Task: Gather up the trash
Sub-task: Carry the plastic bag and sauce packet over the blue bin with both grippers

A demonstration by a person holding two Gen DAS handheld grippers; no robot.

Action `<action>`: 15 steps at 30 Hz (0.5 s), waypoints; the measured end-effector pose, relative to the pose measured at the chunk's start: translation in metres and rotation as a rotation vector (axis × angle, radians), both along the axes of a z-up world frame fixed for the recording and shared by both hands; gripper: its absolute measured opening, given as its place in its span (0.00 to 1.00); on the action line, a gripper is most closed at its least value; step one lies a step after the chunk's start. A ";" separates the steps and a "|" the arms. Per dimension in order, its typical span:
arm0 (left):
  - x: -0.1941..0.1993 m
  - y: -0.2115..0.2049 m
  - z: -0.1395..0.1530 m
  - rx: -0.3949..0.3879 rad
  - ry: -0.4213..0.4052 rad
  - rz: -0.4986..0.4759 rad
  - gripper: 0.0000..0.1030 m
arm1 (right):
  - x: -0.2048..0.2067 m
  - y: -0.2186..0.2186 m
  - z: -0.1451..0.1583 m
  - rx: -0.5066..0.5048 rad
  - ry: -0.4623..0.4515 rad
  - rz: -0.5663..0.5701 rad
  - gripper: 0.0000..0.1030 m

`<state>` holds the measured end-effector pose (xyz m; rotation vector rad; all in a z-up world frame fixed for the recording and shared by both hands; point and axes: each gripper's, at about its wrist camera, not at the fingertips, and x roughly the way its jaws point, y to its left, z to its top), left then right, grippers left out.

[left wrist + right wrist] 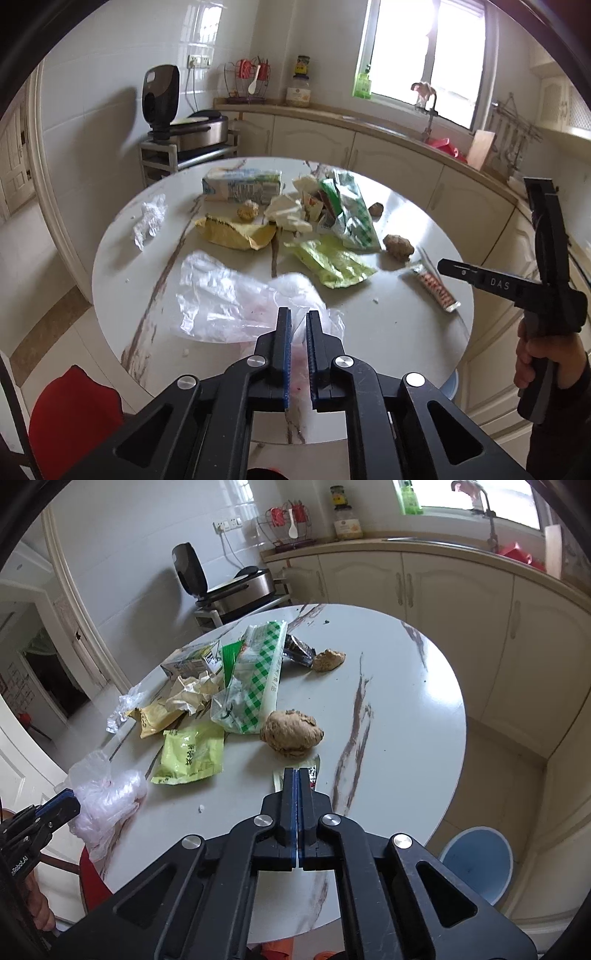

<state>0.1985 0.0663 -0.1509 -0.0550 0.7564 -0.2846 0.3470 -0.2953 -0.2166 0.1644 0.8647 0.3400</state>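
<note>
My left gripper [298,318] is shut on a clear plastic bag [221,295] at the near edge of the round white table [399,332]; the bag also shows in the right wrist view [107,797]. My right gripper [296,775] is shut and empty, its tips just above a small snack wrapper [314,771] that shows in the left wrist view [436,288]. Trash lies on the table: a light green packet [190,757], a green-checked bag [255,686], a yellow packet [236,232], a milk carton [242,188], crumpled paper [194,694] and brown lumps [291,733].
A blue bin [476,864] stands on the floor right of the table. A red stool [70,417] is at the near left. Kitchen cabinets [454,590] and a counter curve behind. A small crumpled plastic piece [149,221] lies at the table's left.
</note>
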 end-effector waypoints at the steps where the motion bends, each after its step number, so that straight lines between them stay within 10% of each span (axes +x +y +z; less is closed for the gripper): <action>1: 0.002 -0.001 -0.005 0.016 0.024 0.014 0.09 | -0.001 0.000 -0.004 -0.001 0.004 -0.001 0.01; 4: -0.008 -0.003 -0.003 0.034 -0.008 0.040 0.25 | -0.003 0.002 -0.012 -0.042 -0.001 -0.003 0.01; 6: -0.011 -0.007 -0.003 0.105 -0.020 0.077 0.86 | -0.004 0.001 -0.013 -0.048 -0.019 -0.002 0.03; 10: -0.019 -0.016 -0.009 0.117 -0.012 0.064 0.87 | -0.006 0.002 -0.010 -0.066 -0.056 0.026 0.54; 15: -0.009 -0.026 -0.028 0.120 0.060 0.046 0.67 | -0.002 0.014 -0.015 -0.175 -0.054 0.072 0.49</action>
